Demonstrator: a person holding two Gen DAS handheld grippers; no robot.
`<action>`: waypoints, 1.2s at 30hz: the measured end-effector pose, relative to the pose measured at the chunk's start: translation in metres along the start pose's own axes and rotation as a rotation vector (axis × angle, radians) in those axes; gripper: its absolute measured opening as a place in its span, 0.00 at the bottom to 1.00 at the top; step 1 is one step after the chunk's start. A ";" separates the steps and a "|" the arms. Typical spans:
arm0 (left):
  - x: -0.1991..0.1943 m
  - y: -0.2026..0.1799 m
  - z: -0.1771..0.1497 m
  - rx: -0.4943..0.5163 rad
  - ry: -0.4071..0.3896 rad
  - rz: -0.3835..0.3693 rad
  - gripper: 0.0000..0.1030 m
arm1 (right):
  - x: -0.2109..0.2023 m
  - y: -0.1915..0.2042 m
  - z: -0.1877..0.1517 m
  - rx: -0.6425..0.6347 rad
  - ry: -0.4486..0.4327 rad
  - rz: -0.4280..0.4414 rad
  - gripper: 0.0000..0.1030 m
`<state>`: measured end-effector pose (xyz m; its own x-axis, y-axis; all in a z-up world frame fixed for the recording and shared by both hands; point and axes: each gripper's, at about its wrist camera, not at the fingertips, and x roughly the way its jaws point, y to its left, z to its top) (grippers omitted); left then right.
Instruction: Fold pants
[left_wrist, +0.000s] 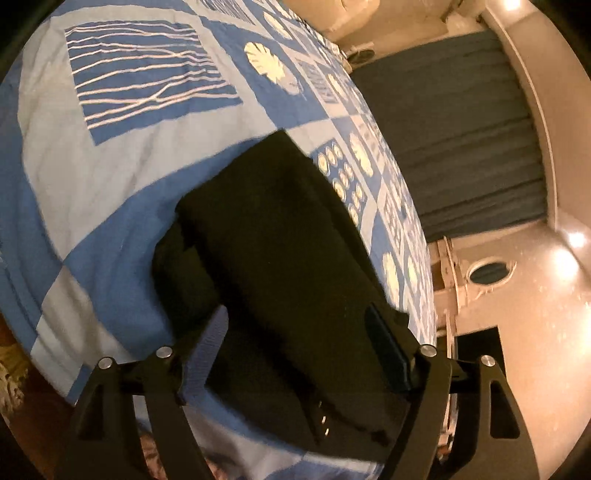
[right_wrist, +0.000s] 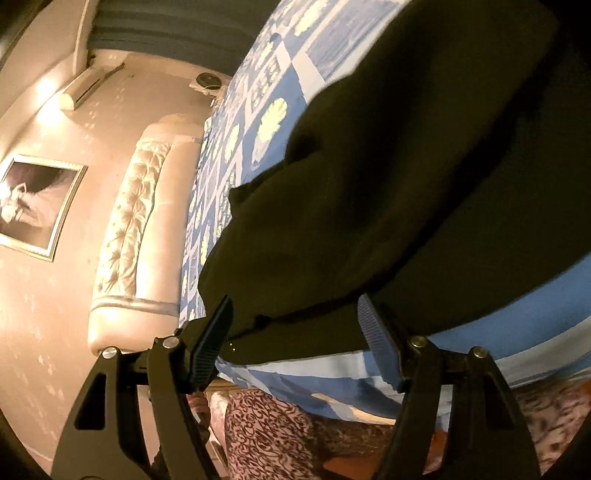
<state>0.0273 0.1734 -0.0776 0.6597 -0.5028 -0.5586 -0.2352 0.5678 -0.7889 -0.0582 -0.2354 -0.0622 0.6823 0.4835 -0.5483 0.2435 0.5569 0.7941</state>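
The bed (left_wrist: 110, 206), under its blue patchwork quilt, carries the black pants (left_wrist: 280, 236), which lie in a folded stack near the quilt's edge. If either tool drags on closing, the soft layers could slide apart or slip toward that edge. The left gripper (left_wrist: 295, 354) and right gripper (right_wrist: 295, 343) both hover with jaws wide, holding nothing, so a shallow bite might catch only the top layer.

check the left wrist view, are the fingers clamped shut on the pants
No, the left gripper fingers stand wide apart over the black pants.
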 end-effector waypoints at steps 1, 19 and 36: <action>0.000 -0.001 0.002 -0.004 -0.009 -0.006 0.73 | 0.006 -0.001 -0.004 0.017 -0.003 0.003 0.68; 0.005 0.029 0.006 -0.054 0.016 -0.009 0.19 | 0.050 0.008 -0.020 0.114 -0.134 -0.021 0.52; -0.027 0.000 -0.008 0.015 0.041 -0.053 0.14 | 0.002 0.025 -0.018 0.018 -0.212 0.068 0.06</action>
<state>0.0033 0.1819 -0.0649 0.6408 -0.5590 -0.5262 -0.1896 0.5489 -0.8141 -0.0630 -0.2081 -0.0482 0.8266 0.3657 -0.4279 0.2031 0.5152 0.8326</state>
